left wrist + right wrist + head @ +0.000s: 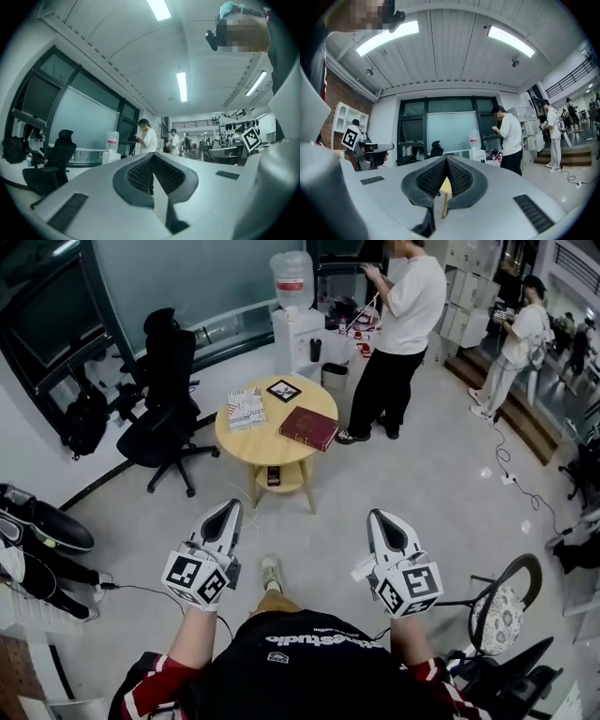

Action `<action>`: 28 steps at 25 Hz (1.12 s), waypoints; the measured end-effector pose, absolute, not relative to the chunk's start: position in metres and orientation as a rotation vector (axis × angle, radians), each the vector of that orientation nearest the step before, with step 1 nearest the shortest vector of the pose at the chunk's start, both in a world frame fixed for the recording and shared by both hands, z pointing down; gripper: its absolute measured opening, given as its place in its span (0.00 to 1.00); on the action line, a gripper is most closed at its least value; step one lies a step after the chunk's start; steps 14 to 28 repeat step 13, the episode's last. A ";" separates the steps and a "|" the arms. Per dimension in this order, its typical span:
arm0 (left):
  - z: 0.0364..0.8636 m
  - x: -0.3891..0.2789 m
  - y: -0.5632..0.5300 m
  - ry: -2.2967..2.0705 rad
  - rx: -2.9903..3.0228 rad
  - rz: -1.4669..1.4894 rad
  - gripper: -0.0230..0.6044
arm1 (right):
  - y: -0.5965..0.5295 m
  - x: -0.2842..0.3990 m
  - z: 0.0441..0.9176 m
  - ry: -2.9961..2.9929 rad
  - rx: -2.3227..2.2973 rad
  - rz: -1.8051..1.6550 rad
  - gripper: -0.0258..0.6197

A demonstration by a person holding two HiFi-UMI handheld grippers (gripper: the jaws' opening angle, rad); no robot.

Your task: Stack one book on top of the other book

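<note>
You held your left gripper and your right gripper with jaws closed and nothing between them, well apart from the round wooden counter at your 12 o'clock. On it the dark red book lay flat and closed at its 3 o'clock side. The white book, with a printed cover, lay apart at 10 o'clock.

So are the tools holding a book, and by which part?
Nothing is held. The left tool and right tool are shut and empty; the red book and white book lie on the table.
</note>
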State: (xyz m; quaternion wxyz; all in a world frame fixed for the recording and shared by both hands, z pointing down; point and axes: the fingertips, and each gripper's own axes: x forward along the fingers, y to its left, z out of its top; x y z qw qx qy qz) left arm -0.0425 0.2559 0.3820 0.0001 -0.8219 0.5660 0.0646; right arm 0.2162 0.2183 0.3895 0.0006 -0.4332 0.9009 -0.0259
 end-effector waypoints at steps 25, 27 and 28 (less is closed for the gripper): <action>0.384 -0.062 0.267 1.801 -2.561 0.205 0.06 | 0.226 0.195 0.390 2.847 -1.329 -0.107 0.08; 0.384 -0.062 0.267 1.801 -2.561 0.205 0.06 | 0.226 0.195 0.390 2.847 -1.329 -0.107 0.08; 0.384 -0.062 0.267 1.801 -2.561 0.205 0.06 | 0.226 0.195 0.390 2.847 -1.329 -0.107 0.08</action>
